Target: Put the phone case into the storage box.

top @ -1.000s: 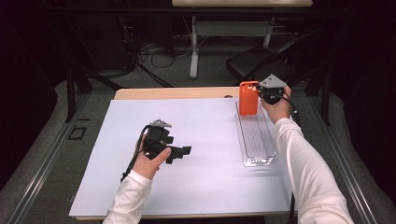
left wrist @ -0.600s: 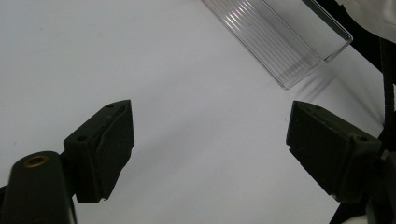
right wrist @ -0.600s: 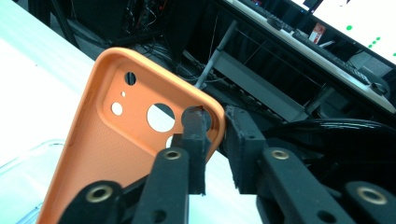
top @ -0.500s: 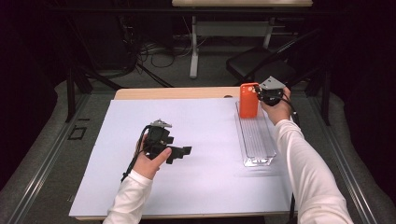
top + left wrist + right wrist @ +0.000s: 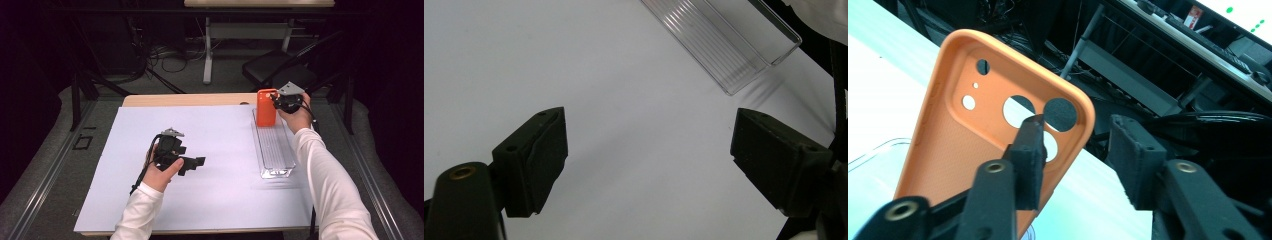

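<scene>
**Orange phone case stands at the tray's far end**

White table sheet (image 5: pixel 210 200) is under everything. My long clear plastic tray (image 5: pixel 274 150) holds the soft orange phone case (image 5: pixel 266 107) upright. My right claw (image 5: pixel 1078 150) has just been opening beside it. My left claw (image 5: pixel 649 160) waits wide apart, holding nothing.

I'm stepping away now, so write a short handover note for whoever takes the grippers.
Right gripper: at the tray's far end, jaws have just been opening; the orange case is no longer pinched, one jaw lies inside its shell, the other stands clear.
Left gripper: open, holds nothing, over the white sheet.
Case: stands upright at the far end of the clear tray.
Done: case brought to the tray and let go.
Left: draw the right gripper back without tipping the case; whether it stands unaided I cannot tell.
</scene>
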